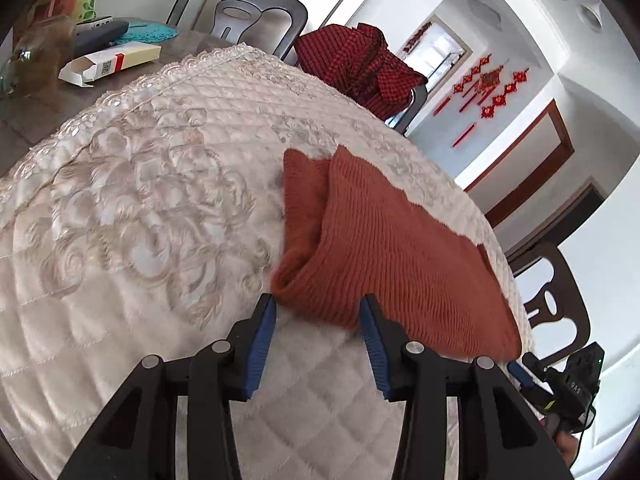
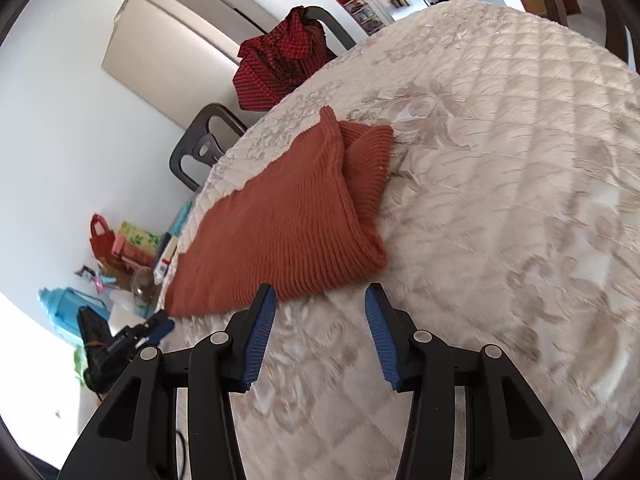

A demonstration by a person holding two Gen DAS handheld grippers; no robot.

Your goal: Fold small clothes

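The rust-orange knitted top [image 1: 384, 240] lies on the cream quilted cover [image 1: 140, 220] of the table, close to one edge. It looks partly folded — one side is laid over the rest, and a ribbed end [image 1: 300, 184] sticks out from under it. So my guess is that one fold is done and at least one more is left to make it small and neat.

The left gripper [image 1: 318, 344] has its jaws spread wide and holds nothing. Its blue tips sit right at the near edge of the top, and I cannot tell if they touch it. The right gripper [image 2: 320, 332] is spread wide too and is empty, just beside the near edge of the top.

In the left wrist view the top's long side runs along the table edge, from far-left to near-right. The ribbed end points away from both claws. A red checked cloth [image 1: 360, 64] hangs on a chair behind the table.
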